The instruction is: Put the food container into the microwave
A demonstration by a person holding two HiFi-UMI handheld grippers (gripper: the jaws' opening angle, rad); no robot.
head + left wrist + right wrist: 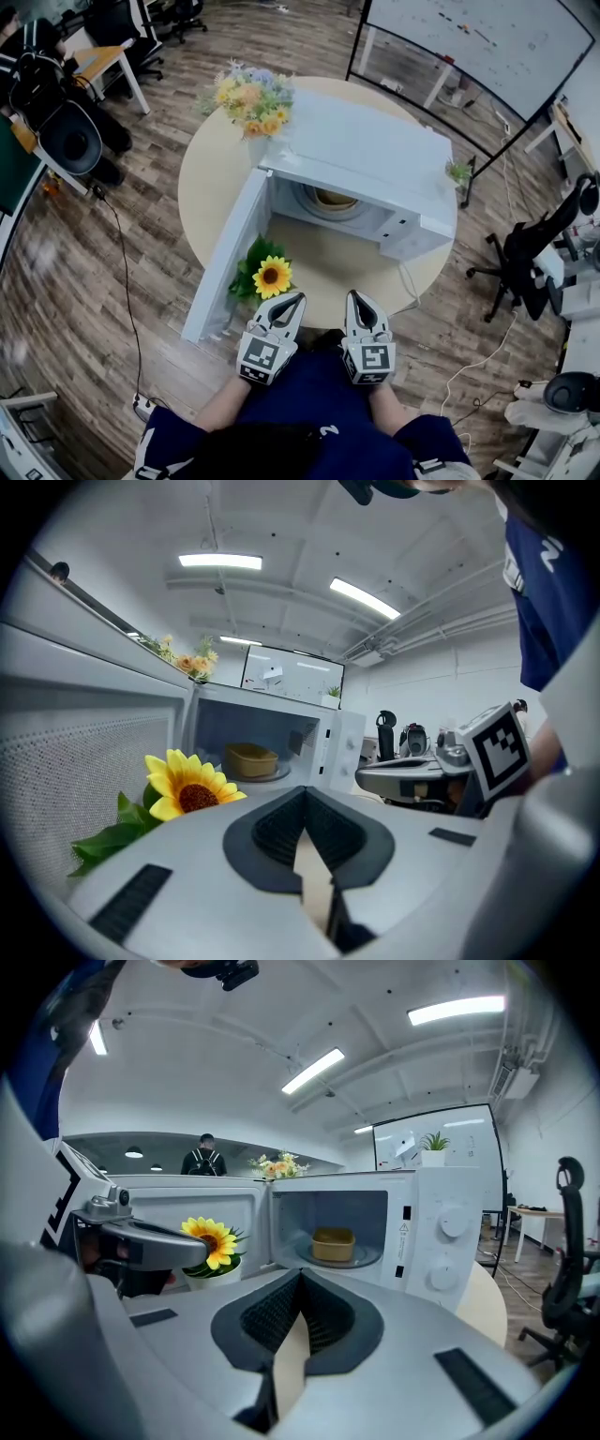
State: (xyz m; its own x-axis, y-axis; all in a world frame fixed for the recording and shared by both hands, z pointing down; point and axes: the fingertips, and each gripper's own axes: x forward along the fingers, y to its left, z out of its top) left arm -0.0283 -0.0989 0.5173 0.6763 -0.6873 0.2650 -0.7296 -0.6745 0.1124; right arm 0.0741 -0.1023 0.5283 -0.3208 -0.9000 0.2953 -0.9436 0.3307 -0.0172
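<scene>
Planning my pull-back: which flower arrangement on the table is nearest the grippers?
The single yellow sunflower by the open microwave door, just ahead of the left gripper; the mixed bouquet stands farther back.

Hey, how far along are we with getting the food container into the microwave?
Done: the food container sits on the turntable inside the microwave. In hand: nothing. The left hand-held gripper and the right hand-held gripper are both shut and empty, at the near edge of the table, in front of the microwave. Left: only the microwave door, which stands wide open, if closing it counts.
</scene>
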